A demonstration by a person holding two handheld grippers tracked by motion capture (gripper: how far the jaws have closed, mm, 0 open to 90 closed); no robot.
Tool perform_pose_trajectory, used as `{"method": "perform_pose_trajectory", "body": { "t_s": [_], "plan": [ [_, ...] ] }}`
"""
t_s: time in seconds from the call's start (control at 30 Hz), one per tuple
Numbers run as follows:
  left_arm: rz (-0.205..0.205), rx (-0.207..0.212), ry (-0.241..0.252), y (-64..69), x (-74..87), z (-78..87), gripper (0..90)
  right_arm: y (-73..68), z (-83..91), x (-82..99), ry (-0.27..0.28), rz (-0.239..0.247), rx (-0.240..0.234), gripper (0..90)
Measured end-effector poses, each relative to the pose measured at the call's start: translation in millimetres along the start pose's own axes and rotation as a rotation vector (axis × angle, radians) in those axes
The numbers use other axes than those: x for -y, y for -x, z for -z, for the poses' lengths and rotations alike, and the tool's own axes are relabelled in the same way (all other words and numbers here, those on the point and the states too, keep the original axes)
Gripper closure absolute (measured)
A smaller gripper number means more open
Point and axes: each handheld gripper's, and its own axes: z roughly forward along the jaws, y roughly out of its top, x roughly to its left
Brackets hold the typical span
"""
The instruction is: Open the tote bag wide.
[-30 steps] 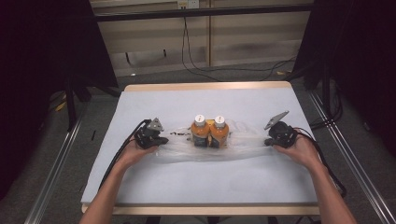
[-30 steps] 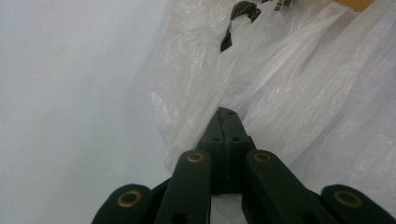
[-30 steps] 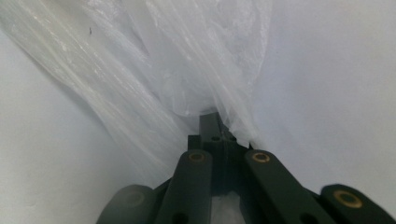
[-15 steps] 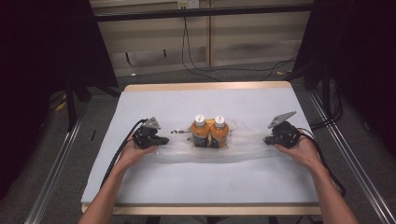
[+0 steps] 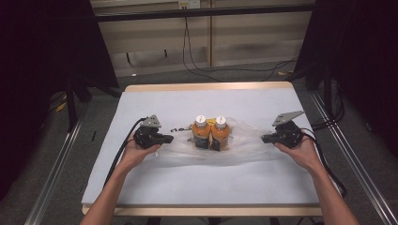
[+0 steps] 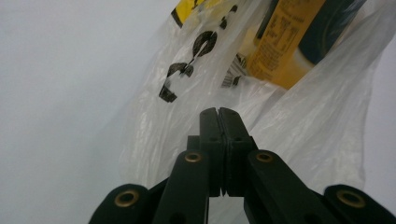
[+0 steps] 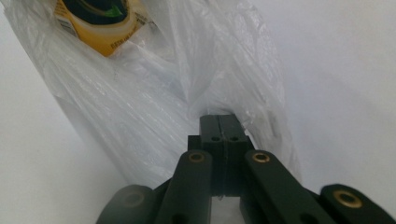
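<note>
Tongs left (image 5: 165, 138) and right (image 5: 265, 138) are each clamped fully closed on an opposite end of the clear plastic bag (image 5: 244, 145), whose long axis runs side to side across the white counter (image 5: 187, 183), two upright orange bottles (image 5: 210, 133) at its middle.

Between my two claws: two orange bottles (image 5: 209, 133), each with one white cap, standing side by side and touching. One clear plastic bag (image 5: 244, 149) lies around them, spread from my left claw (image 5: 165, 139) to my right claw (image 5: 265, 138). One white table (image 5: 155, 183) lies beneath my claws. Two black cables trail behind, one from each claw.
</note>
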Motion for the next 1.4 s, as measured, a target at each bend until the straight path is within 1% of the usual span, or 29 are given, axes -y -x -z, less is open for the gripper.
{"method": "perform_pose_trajectory", "body": {
  "t_s": [0.03,0.07,0.1,0.17,0.2,0.23,0.27,0.3,0.37,0.43,0.47,0.5,0.53,0.57,0.63,0.73,0.83,0.87,0.9,0.97,1.03,1.13,1.17,1.2,1.23,1.27,1.33,1.37,1.4],
  "plan": [
    [0.012,0.006,0.015,1.8,-0.1,0.7,88.4,-0.5,0.8,-0.5,0.008,-0.002,0.001,90.0],
    [0.007,0.012,0.018,2.4,-0.5,2.0,88.1,-1.0,1.9,-1.3,0.02,-0.003,-0.002,90.0],
    [0.011,0.004,0.026,3.6,-1.0,3.3,86.6,-1.0,2.7,-1.9,0.034,-0.008,-0.019,90.0],
    [0.007,-0.005,0.041,4.9,-2.5,6.0,84.5,-1.4,3.4,-3.0,0.052,-0.014,-0.024,90.0],
    [0.009,-0.019,0.045,6.3,-3.6,7.2,81.8,-1.3,3.5,-3.5,0.056,-0.014,-0.033,88.3],
    [0.008,-0.031,0.042,8.1,-5.0,9.5,78.7,-1.7,4.1,-3.8,0.058,-0.017,-0.034,83.4],
    [0.012,-0.024,0.062,9.8,-5.9,10.5,76.8,-2.1,4.6,-4.4,0.062,-0.02,-0.037,80.0],
    [0.002,-0.029,0.061,11.0,-7.2,12.6,76.3,-2.3,5.4,-5.0,0.07,-0.019,-0.045,80.9],
    [0.008,-0.025,0.076,14.1,-8.8,14.6,73.2,-4.1,8.0,-6.9,0.091,-0.017,-0.046,80.6],
    [-0.002,-0.025,0.092,18.0,-11.1,15.6,70.3,-5.5,10.6,-9.6,0.115,-0.021,-0.058,76.6],
    [-0.002,-0.022,0.088,19.1,-11.8,16.5,68.4,-6.7,12.0,-11.4,0.123,-0.023,-0.055,75.4],
    [0.004,-0.003,0.108,20.8,-12.6,16.2,67.8,-7.9,13.0,-12.6,0.133,-0.025,-0.068,75.4],
    [-0.006,-0.004,0.105,21.7,-13.5,16.9,67.8,-9.0,15.1,-14.2,0.147,-0.024,-0.078,74.2],
    [-0.004,-0.008,0.102,23.1,-14.1,17.0,67.8,-10.1,16.1,-15.5,0.155,-0.023,-0.08,73.8],
    [-0.006,0.012,0.12,25.8,-15.0,15.9,68.1,-12.1,18.4,-17.3,0.165,-0.014,-0.079,73.3],
    [-0.022,0.018,0.132,30.6,-16.8,14.7,69.0,-16.5,19.5,-21.0,0.181,-0.01,-0.094,70.8],
    [-0.018,0.049,0.14,34.9,-18.3,13.5,71.1,-20.7,18.3,-25.0,0.183,-0.004,-0.095,70.9],
    [-0.014,0.063,0.146,36.8,-18.6,12.4,72.0,-22.2,17.7,-26.8,0.183,-0.001,-0.099,72.1],
    [-0.021,0.072,0.138,38.8,-19.0,12.0,73.3,-23.8,16.7,-28.8,0.183,0.002,-0.102,73.4],
    [-0.019,0.085,0.134,44.1,-19.5,9.2,75.3,-27.8,14.7,-33.0,0.18,0.012,-0.105,74.8],
    [-0.045,0.088,0.111,49.0,-20.8,7.1,77.6,-32.0,13.0,-37.8,0.175,0.026,-0.111,77.0],
    [-0.053,0.105,0.116,55.8,-23.8,5.0,80.0,-39.6,13.2,-47.1,0.172,0.047,-0.121,79.3],
    [-0.051,0.112,0.128,58.4,-25.4,4.2,83.0,-41.3,13.4,-49.3,0.164,0.049,-0.119,80.0],
    [-0.057,0.117,0.135,59.4,-26.3,3.6,83.0,-42.2,12.8,-52.0,0.17,0.05,-0.127,81.3],
    [-0.051,0.122,0.143,62.1,-27.9,2.0,84.0,-42.5,12.3,-53.5,0.174,0.048,-0.131,82.6],
    [-0.062,0.122,0.139,64.7,-29.8,0.6,84.9,-42.4,10.7,-55.5,0.175,0.052,-0.133,84.0],
    [-0.066,0.139,0.149,71.8,-33.8,-4.3,85.8,-41.5,5.6,-60.2,0.168,0.052,-0.134,86.3],
    [-0.072,0.141,0.153,75.4,-35.6,-6.6,85.8,-40.1,-0.4,-64.5,0.167,0.056,-0.14,87.8],
    [-0.078,0.148,0.156,77.8,-37.1,-8.4,85.8,-40.1,-0.4,-64.5,0.167,0.056,-0.14,87.8]
  ]
}}
